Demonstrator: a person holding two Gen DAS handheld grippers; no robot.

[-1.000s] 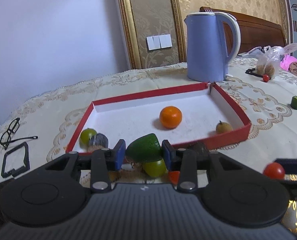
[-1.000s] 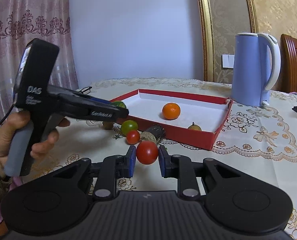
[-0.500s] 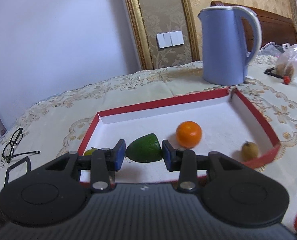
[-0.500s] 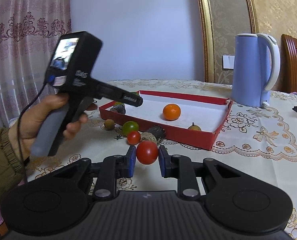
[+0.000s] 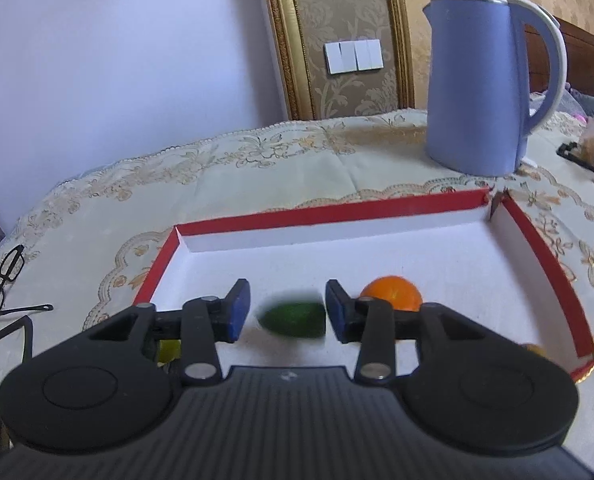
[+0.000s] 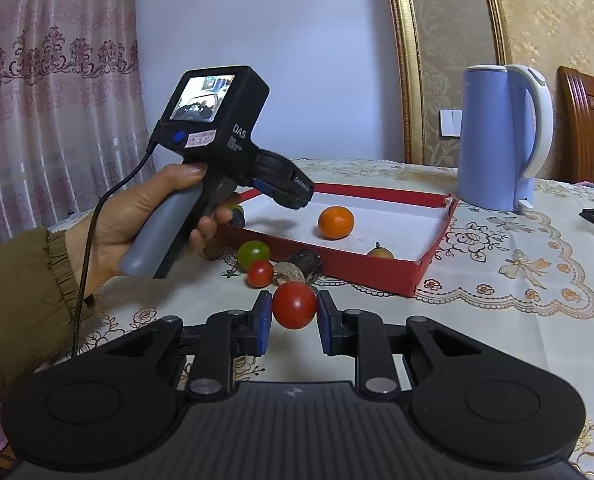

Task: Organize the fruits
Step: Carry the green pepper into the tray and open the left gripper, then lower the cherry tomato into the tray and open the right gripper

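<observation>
In the left wrist view we see the left gripper (image 5: 287,312) held over the near part of the red tray (image 5: 545,256), its jaws spread with a gap on either side of the green avocado (image 5: 295,319). The avocado looks blurred and sits between the blue pads without touching them; we cannot tell whether it rests on the white tray floor or is just above it. An orange (image 5: 393,298) lies in the tray just right of the right pad. A small brownish fruit (image 5: 535,350) peeks out near the tray's right corner, and a yellow-green fruit (image 5: 169,350) shows behind the left finger. Beyond the tray stands a blue kettle (image 5: 481,88) on the embroidered tablecloth (image 5: 257,176); eyeglasses (image 5: 5,284) lie at the far left.

In the right wrist view we see the right gripper (image 6: 294,320) with its jaws pinching a red tomato (image 6: 294,305), held above the tablecloth in front of the tray. The left hand (image 6: 137,220) holds the other gripper over the tray's near left end. On the cloth before the tray lie a green tomato (image 6: 253,253), a smaller red tomato (image 6: 260,273) and a dark passion fruit (image 6: 308,262). Inside the tray are the orange and a small brownish fruit at the near wall.
</observation>
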